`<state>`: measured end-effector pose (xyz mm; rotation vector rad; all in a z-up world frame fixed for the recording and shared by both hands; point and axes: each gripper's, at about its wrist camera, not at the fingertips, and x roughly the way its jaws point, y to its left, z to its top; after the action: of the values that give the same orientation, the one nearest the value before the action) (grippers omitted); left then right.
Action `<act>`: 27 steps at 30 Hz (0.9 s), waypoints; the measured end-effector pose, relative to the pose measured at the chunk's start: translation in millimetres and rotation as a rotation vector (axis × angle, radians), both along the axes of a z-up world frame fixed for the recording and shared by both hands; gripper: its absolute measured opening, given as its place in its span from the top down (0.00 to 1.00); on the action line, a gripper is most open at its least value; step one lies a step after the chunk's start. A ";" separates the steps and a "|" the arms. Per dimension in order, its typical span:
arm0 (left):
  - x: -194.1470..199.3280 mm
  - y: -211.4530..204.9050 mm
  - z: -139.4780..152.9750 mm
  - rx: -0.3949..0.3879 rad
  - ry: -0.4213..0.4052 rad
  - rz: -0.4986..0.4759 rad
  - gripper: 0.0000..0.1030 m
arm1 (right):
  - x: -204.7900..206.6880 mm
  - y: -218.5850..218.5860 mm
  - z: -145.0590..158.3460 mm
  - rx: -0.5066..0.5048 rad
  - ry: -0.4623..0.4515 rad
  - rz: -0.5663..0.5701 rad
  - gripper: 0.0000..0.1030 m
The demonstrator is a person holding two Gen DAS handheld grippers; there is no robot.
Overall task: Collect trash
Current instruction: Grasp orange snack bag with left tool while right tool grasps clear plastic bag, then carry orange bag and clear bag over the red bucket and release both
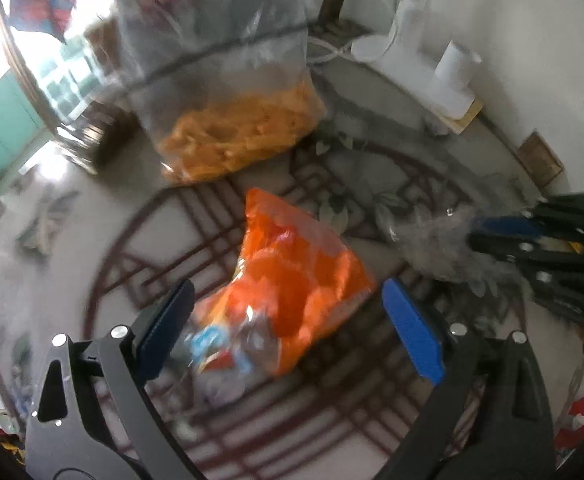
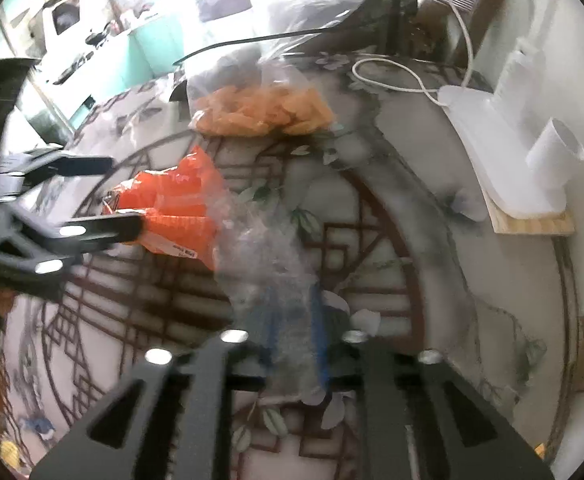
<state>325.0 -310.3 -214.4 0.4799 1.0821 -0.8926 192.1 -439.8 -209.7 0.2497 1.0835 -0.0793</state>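
1. We are holding the left gripper (image 1: pixel 288 328) low in the left wrist view with its fingers (image 1: pixel 411 332) spread wide and nothing between the pads.
2. The crumpled orange plastic snack wrapper (image 1: pixel 295 276) is lying on the patterned round bench (image 1: pixel 52 272) just ahead of those fingers, centred on the gap; its long axis is running from lower left up toward the frame's centre.
3. Our right gripper (image 2: pixel 292 332) is pinching a crinkled clear plastic film (image 2: pixel 264 248), fingers narrow, at the lower middle of the right wrist view.
4. The left hand is the nearer one to the wrapper.
5. We are counting one orange wrapper, one clear film, and one clear bag of orange snacks (image 1: pixel 236 136) in the upper centre, apart.
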 end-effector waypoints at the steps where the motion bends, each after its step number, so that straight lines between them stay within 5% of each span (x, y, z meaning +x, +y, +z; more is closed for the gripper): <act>1: 5.0 -3.6 -8.6 0.007 0.027 0.010 0.10 | 1.4 -0.9 0.0 0.006 -0.001 -0.006 0.90; 5: 10.1 -7.8 -31.3 -0.001 0.118 0.050 0.26 | 3.5 -1.8 -1.9 0.013 -0.009 -0.021 0.91; 9: 1.6 -1.8 -28.6 -0.038 0.116 0.079 0.45 | 0.5 -2.7 -2.0 0.017 -0.010 -0.032 0.92; 20: -66.7 69.1 45.0 -0.086 -0.062 0.201 0.47 | -35.8 32.1 35.5 0.046 -0.077 -0.059 0.98; 27: -122.1 120.7 82.0 -0.099 -0.101 0.323 0.46 | -67.8 80.9 56.3 0.086 -0.113 -0.024 0.98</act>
<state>202.9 -189.6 -132.5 0.2551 0.9841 -0.6270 124.3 -358.8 -153.3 0.3407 0.9728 -0.0395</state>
